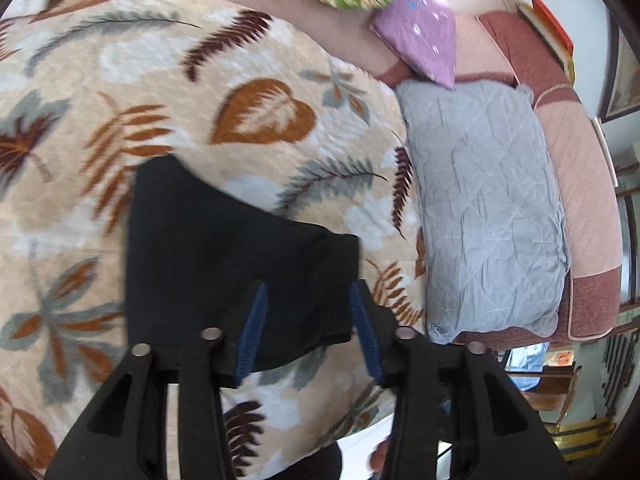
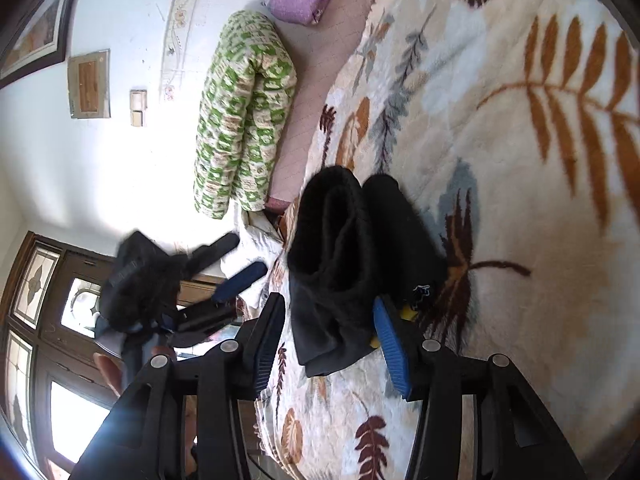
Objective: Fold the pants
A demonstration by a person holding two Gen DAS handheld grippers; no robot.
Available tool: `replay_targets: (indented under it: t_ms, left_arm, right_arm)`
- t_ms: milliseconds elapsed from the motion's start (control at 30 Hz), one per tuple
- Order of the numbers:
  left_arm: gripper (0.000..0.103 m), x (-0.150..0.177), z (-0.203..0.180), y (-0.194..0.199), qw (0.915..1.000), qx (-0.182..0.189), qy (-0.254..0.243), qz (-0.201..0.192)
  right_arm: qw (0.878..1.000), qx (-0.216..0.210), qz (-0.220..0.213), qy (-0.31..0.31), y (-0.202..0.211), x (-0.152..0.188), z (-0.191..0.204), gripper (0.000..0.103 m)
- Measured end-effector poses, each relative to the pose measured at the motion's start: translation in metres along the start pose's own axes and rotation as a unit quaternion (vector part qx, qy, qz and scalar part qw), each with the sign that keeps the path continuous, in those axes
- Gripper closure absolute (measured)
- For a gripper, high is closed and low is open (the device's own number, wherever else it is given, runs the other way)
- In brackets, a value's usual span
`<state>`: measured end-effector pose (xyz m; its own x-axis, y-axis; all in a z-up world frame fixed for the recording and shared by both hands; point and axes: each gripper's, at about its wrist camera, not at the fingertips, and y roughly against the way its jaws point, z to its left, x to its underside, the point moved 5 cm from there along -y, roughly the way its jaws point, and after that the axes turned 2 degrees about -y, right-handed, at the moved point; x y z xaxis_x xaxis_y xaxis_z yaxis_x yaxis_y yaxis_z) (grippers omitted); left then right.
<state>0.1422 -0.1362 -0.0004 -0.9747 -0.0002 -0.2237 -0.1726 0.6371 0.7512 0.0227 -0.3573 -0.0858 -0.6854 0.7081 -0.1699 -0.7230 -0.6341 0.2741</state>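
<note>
Black pants [image 1: 224,248] lie folded into a compact bundle on a leaf-patterned blanket [image 1: 120,80]. My left gripper [image 1: 310,296] is open, its blue-padded fingers [image 1: 254,324] spread just above the bundle's near edge, holding nothing. In the right wrist view the same pants [image 2: 352,248] show as a thick stacked fold on the blanket [image 2: 520,160]. My right gripper [image 2: 330,308] is open, its fingers either side of the bundle's near end. The left gripper [image 2: 236,264] shows at the left in that view, off the blanket's edge, open.
A grey quilted pillow [image 1: 488,208] and a purple pillow [image 1: 424,44] lie to the right on a pink bed cover [image 1: 580,184]. A green patterned rolled quilt [image 2: 244,116] lies by the wall. The bed edge [image 2: 272,280] runs beside the pants. A wooden door [image 2: 36,320] stands beyond.
</note>
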Motion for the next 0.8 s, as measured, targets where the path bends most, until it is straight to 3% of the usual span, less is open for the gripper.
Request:
replay_targets:
  t_ms: [133,300,600,800]
  left_arm:
    - [0.053,0.012,0.042,0.024,0.9995,-0.018,0.013,-0.024]
    - [0.053,0.013,0.076,0.023,0.9988,-0.003,0.045,-0.02]
    - [0.053,0.009,0.085,-0.014,0.9996,0.0,0.029,0.007]
    - [0.053,0.017,0.082,-0.008,0.9998,0.011,0.017,0.002]
  right_arm:
    - [0.998,0.022,-0.033,0.042,0.024,-0.009,0.023,0.049]
    - [0.991,0.06,-0.026,0.114,0.011,-0.014,0.06,0.048]
    - [0.98,0.138,0.001,0.144,-0.014,-0.022,0.059,0.046]
    - [0.979,0.14,0.02,0.145,-0.024,-0.038,0.065,0.045]
